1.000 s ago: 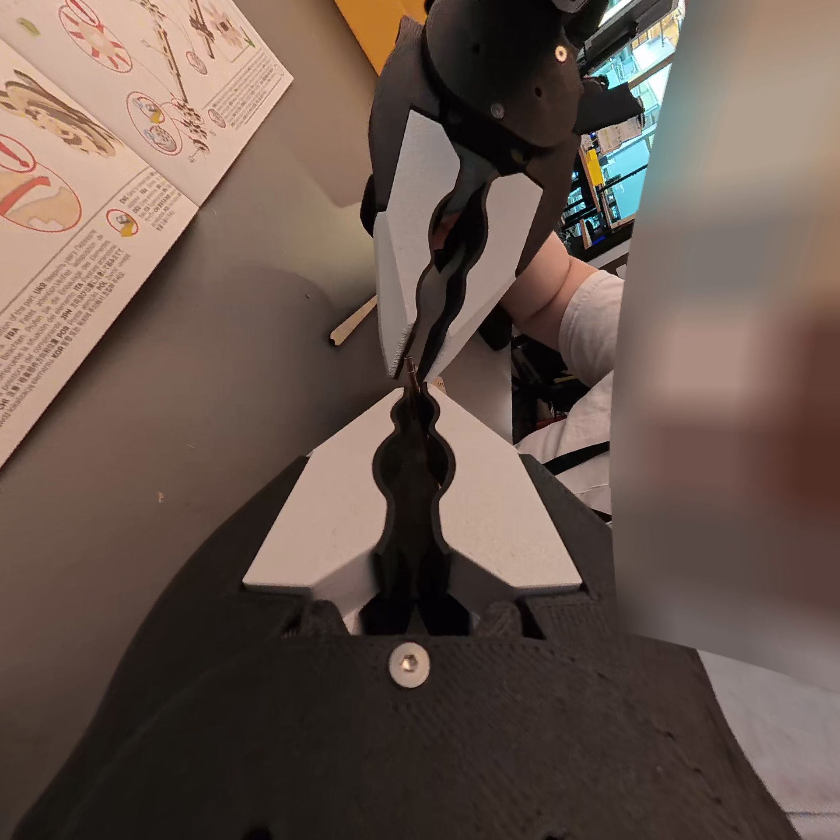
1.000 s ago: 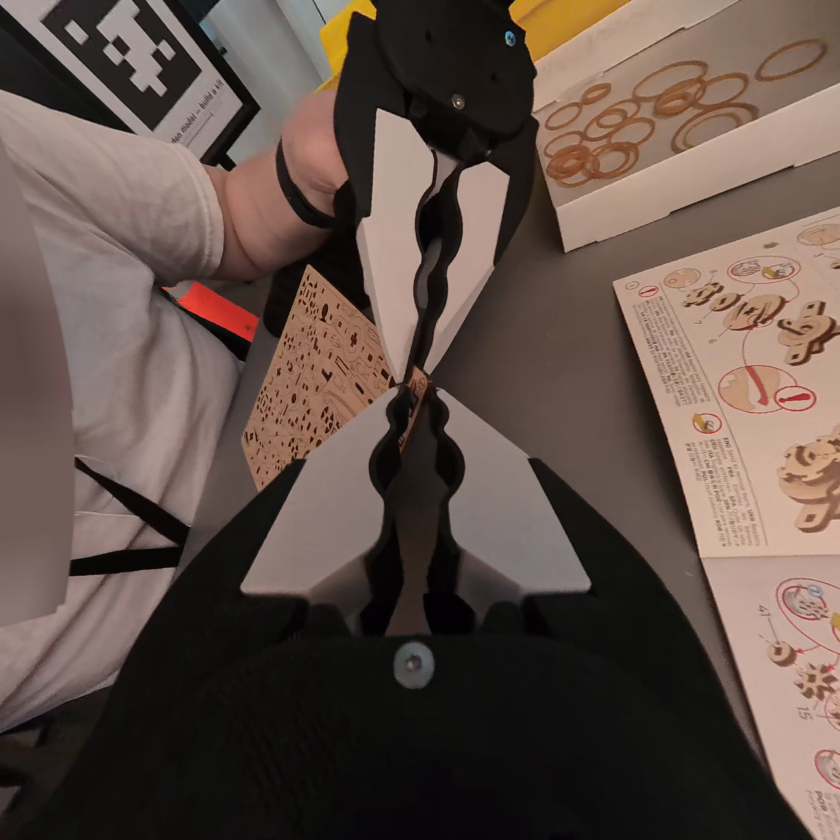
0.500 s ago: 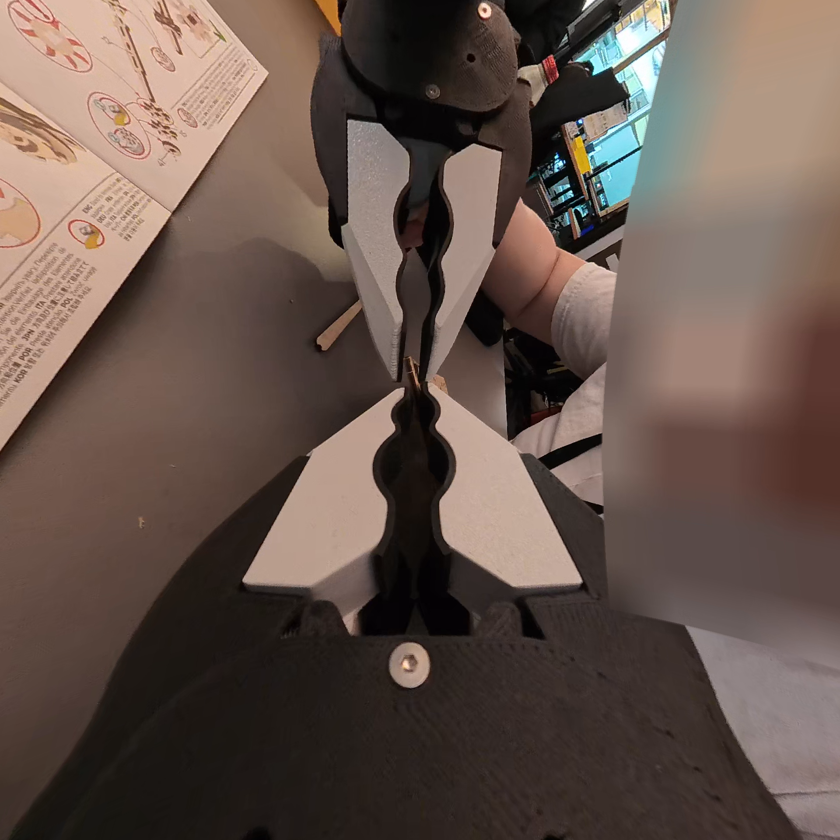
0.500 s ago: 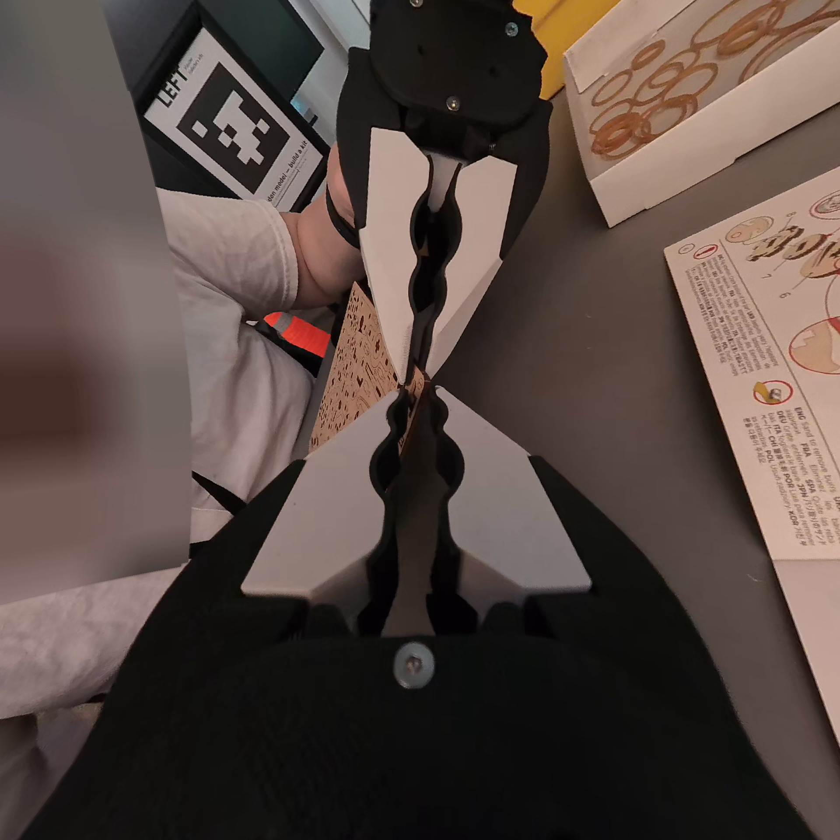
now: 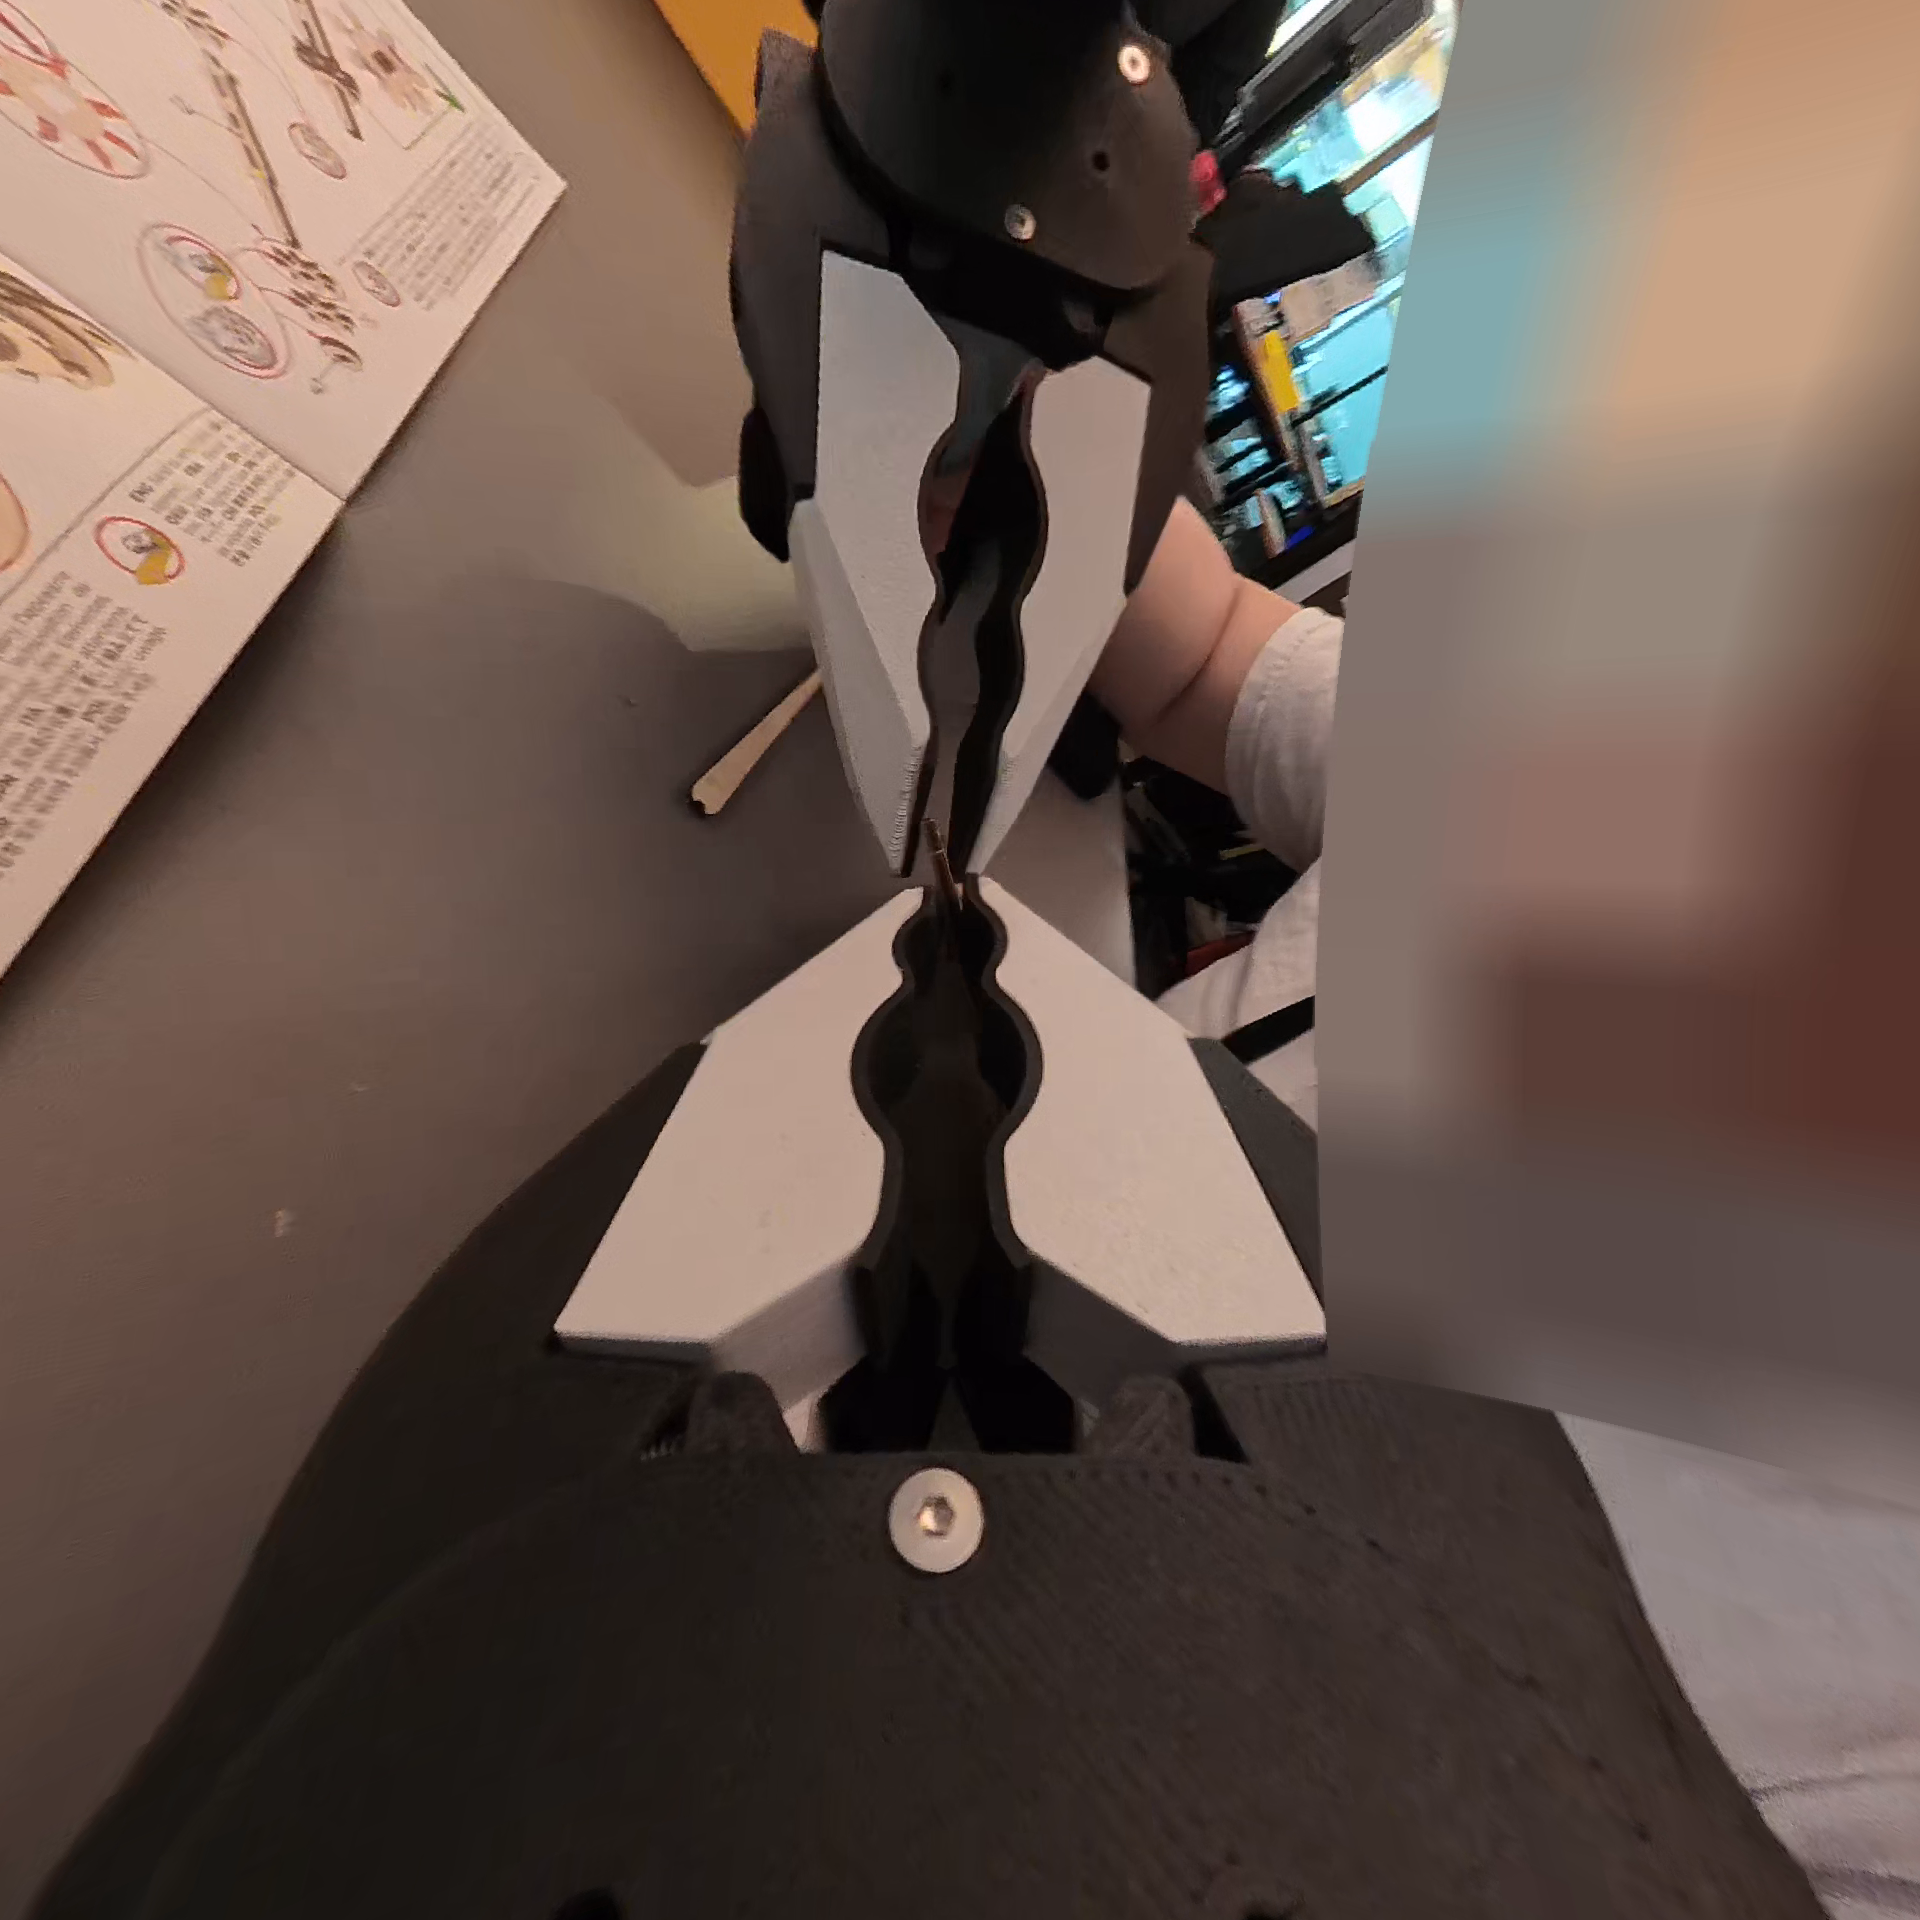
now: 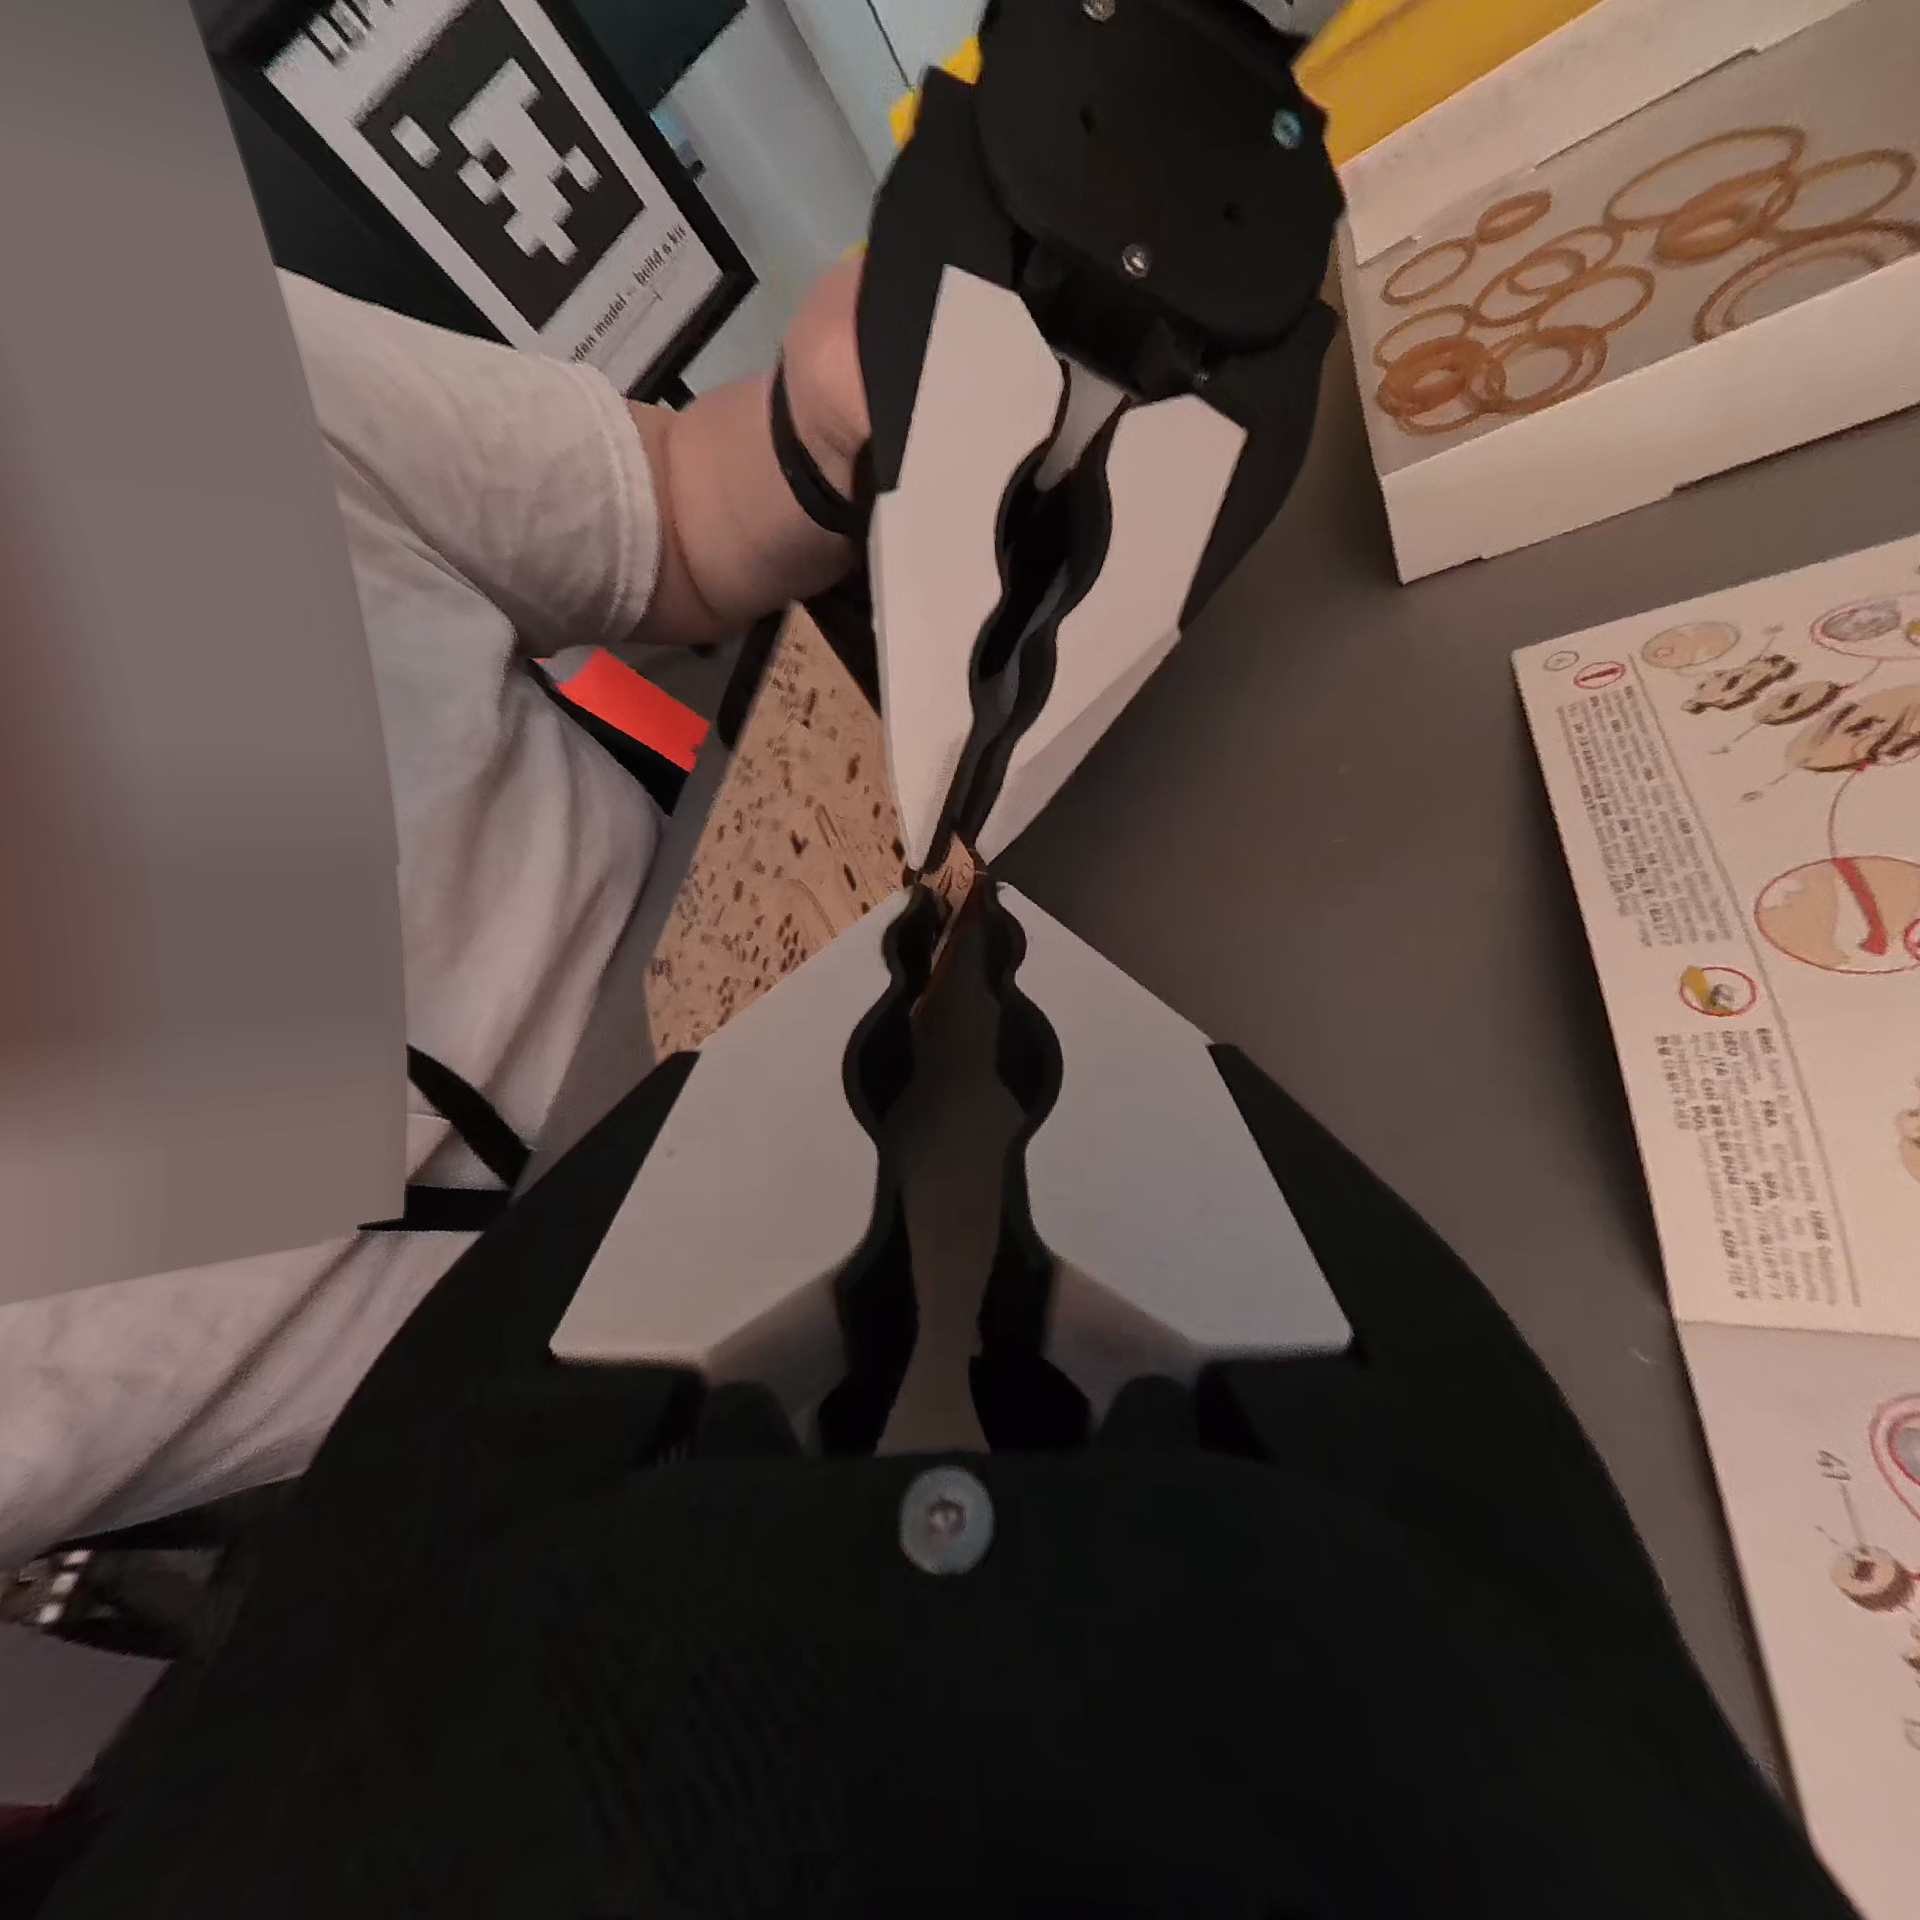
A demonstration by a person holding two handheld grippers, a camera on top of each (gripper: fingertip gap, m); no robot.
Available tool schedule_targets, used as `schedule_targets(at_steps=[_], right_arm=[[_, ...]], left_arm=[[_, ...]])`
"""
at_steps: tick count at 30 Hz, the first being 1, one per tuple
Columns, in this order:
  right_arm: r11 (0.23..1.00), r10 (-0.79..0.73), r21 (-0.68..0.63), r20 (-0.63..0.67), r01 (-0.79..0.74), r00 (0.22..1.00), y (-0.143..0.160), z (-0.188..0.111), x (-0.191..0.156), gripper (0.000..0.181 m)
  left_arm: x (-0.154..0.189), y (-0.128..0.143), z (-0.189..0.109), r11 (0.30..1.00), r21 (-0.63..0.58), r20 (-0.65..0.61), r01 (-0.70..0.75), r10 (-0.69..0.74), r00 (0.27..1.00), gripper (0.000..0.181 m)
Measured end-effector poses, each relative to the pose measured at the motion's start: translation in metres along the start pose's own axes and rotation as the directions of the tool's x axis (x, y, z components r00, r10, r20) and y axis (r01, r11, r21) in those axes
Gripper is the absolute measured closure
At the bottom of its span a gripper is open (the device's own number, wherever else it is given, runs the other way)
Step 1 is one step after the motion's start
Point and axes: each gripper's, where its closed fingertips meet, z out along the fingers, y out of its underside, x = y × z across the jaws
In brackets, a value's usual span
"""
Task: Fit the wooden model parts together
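Note:
My two grippers meet tip to tip above the dark grey table. In the left wrist view my left gripper [image 5: 940,896] is shut on a small thin wooden part [image 5: 934,847], seen edge-on. The right gripper [image 5: 940,854] comes down from above and pinches the same spot. In the right wrist view my right gripper [image 6: 951,902] is shut on a small engraved wooden part [image 6: 951,878], and the left gripper [image 6: 951,847] closes on it from above. I cannot tell whether this is one part or two joined parts.
A perforated wooden parts sheet [image 6: 769,862] lies under the grippers at the table edge. Instruction sheets [image 5: 156,416] [image 6: 1766,935] lie open. A white box [image 6: 1455,520] holds several brown rings. A wooden stick [image 5: 753,753] lies on the table. A person's arm [image 6: 727,520] is close. Both grippers' tips are close together, under 4 cm apart.
Both grippers have stayed tip to tip and shut. The pair has swung and tilted a little, so the opposite gripper leans differently in each view.

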Motion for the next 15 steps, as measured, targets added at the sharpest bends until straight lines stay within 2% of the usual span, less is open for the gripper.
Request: schedule_targets(at_steps=[2, 15], right_arm=[[1.0, -0.01, -0.012, -0.012, 0.01, 1.0, 0.0016, 0.0019, 0.001, 0.174], [0.993, -0.11, -0.055, -0.077, 0.106, 0.991, 0.0039, 0.0042, 0.0048, 0.173]], left_arm=[[-0.0021, 0.0018, 0.0001, 1.0, -0.011, 0.035, -0.025, 0.025, 0.999, 0.18], [-0.0063, 0.004, -0.0008, 1.0, -0.017, 0.062, -0.021, 0.022, 0.998, 0.181]])
